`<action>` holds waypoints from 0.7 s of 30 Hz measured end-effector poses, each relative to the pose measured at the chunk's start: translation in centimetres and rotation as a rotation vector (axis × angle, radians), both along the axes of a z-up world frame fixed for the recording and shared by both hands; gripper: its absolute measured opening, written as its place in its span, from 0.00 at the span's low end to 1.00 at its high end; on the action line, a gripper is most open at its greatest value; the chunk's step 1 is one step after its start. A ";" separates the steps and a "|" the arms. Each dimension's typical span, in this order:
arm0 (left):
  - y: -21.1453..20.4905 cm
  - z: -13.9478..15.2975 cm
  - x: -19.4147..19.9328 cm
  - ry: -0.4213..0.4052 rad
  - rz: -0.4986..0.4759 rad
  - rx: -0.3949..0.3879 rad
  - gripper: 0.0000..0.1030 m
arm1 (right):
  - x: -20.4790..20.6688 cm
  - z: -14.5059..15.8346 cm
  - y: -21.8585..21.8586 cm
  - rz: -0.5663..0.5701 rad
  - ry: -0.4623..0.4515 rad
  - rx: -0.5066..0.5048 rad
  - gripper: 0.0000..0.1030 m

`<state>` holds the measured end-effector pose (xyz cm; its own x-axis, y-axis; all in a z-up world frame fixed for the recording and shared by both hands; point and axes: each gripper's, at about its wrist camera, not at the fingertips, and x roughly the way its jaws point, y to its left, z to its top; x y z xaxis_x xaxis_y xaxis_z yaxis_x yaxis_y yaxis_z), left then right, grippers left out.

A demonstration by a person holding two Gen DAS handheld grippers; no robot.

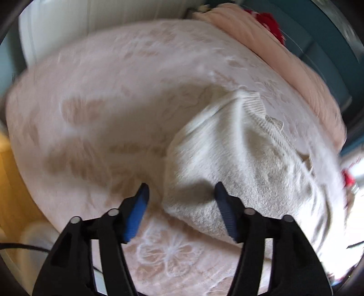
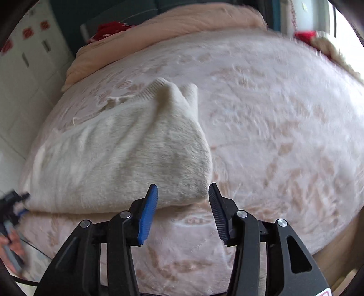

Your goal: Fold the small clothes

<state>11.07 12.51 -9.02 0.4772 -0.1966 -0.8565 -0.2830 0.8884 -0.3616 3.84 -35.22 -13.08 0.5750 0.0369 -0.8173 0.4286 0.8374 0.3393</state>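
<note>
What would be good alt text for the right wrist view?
An open claw hovers at the near edge of a folded cream sweater, holding nothing. The sweater lies on a pink flowered blanket, with a pink pillow behind it.

Both wrist views close above bed, sharing cream sweater (image 1: 227,164)

Home bedroom.
Bed (image 2: 261,113) with pink floral blanket, folded pink quilt (image 2: 182,25) at its far side, white wardrobe (image 2: 29,68) with red decals beside it.
</note>
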 end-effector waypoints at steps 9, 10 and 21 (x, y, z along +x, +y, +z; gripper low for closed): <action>-0.6 0.9 0.7 -0.026 -0.021 -0.039 0.30 | 0.3 0.7 -1.0 -0.043 -0.093 0.036 0.17; -0.6 0.9 0.7 -0.026 -0.025 -0.030 0.31 | 0.5 0.7 -0.9 -0.018 -0.073 -0.011 0.17; 0.1 -0.2 -0.2 0.011 0.066 -0.054 0.74 | 2.4 6.4 7.3 0.174 -0.141 -0.258 0.28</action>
